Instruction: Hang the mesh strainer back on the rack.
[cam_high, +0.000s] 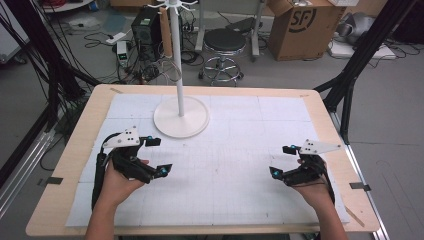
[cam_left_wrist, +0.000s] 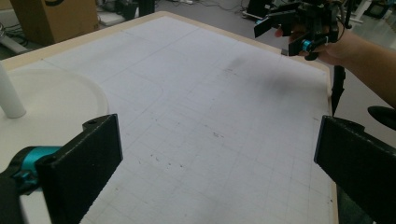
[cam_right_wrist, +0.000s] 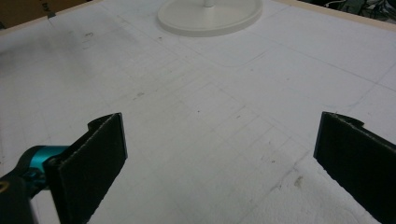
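A white stand (cam_high: 180, 120) with a round base and a tall thin pole rises from the far middle of the white gridded mat (cam_high: 230, 165). My left gripper (cam_high: 159, 156) is open above the mat's left part, in front of the base, with nothing between its fingers. My right gripper (cam_high: 281, 161) is open over the right part, also holding nothing. In the left gripper view, the left gripper (cam_left_wrist: 217, 158) has its jaws wide apart, with the stand's base (cam_left_wrist: 51, 107) to the left and the right gripper (cam_left_wrist: 299, 30) far off. In the right gripper view, the right gripper (cam_right_wrist: 219, 163) faces the base (cam_right_wrist: 210, 16) across bare mat.
The wooden table's rim (cam_high: 80, 135) frames the mat. Behind the table are a black stool (cam_high: 224, 47), a cardboard box (cam_high: 302, 25), electronics with cables (cam_high: 145, 30) and black frame struts (cam_high: 357, 60). Bare mat lies between the two grippers.
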